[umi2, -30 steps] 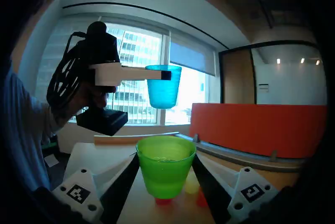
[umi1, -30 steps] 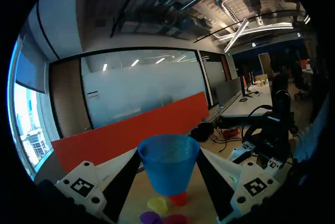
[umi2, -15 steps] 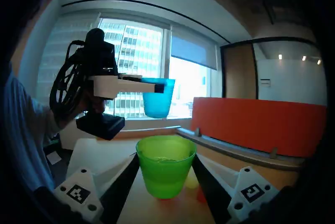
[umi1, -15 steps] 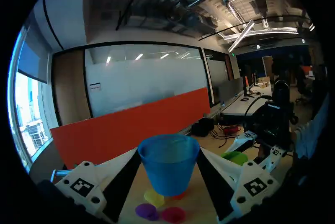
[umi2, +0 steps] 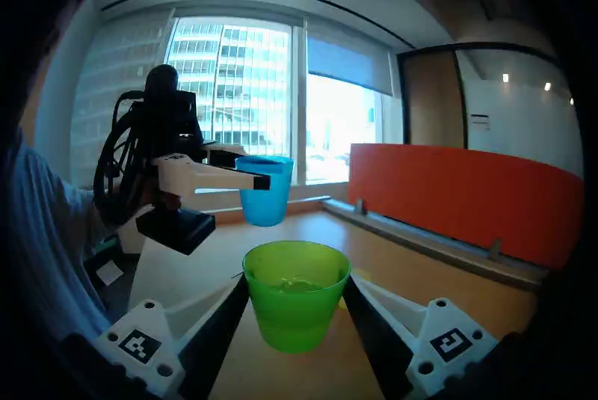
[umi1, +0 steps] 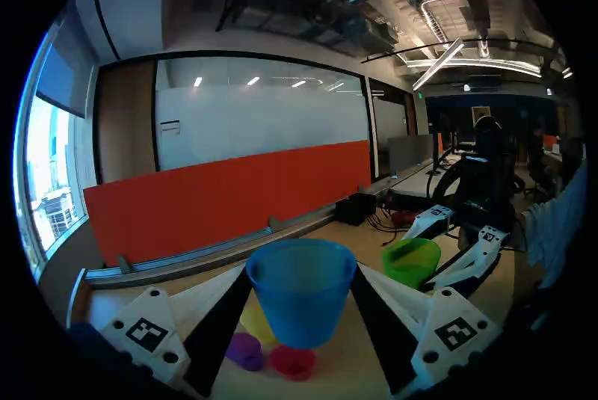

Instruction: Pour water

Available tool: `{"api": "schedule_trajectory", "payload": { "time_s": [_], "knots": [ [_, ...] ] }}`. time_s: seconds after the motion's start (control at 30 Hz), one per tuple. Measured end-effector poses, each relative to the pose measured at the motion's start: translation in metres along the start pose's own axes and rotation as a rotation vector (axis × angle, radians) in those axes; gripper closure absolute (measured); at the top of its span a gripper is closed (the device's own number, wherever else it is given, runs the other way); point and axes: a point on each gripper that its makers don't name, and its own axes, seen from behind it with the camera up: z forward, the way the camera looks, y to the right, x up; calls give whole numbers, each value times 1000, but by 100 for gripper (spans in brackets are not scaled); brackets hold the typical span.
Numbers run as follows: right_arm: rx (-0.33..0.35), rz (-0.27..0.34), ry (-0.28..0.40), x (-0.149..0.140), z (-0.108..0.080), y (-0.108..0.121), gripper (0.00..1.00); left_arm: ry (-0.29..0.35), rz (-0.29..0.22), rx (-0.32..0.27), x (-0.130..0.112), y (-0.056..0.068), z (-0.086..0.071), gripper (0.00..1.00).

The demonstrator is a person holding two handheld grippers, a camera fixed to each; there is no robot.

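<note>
Above wooden surface (umi2: 389, 250), left hand-held gripper (umi1: 301, 274) clamps blue cup (umi1: 301, 310); right hand-held gripper (umi2: 297, 284) clamps green cup (umi2: 297, 318). Advice: bring rims close, tilt slowly, keep receiving cup level.

The left gripper view rides the left gripper (umi1: 301, 273), looking along its fingers past the blue cup (umi1: 301, 303), which is close to the lens, toward the far orange partition (umi1: 224, 194) and glass wall (umi1: 247, 116). The right gripper view sits likewise on the right gripper (umi2: 297, 288), close behind the green cup (umi2: 297, 314), facing the far windows (umi2: 232, 93). Both share the wooden table (umi2: 389, 250) and the partition, and each shows the other gripper farther off, at right and at left respectively.
</note>
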Motion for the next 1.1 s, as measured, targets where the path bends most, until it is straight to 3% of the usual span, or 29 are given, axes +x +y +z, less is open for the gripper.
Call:
{"api": "schedule_trajectory", "payload": {
  "time_s": [0.2, 0.67, 1.1],
  "knots": [
    [5, 11, -43, -11, -5, 3, 11, -29, -21, -34, -25, 11, 1, 12],
    [17, 30, -144, -40, -20, 14, 11, -133, -17, -136, -94, 51, 8, 12],
    [47, 24, -233, -68, -26, 20, 11, -202, -42, -197, -133, 72, 13, 12]
  ]
}}
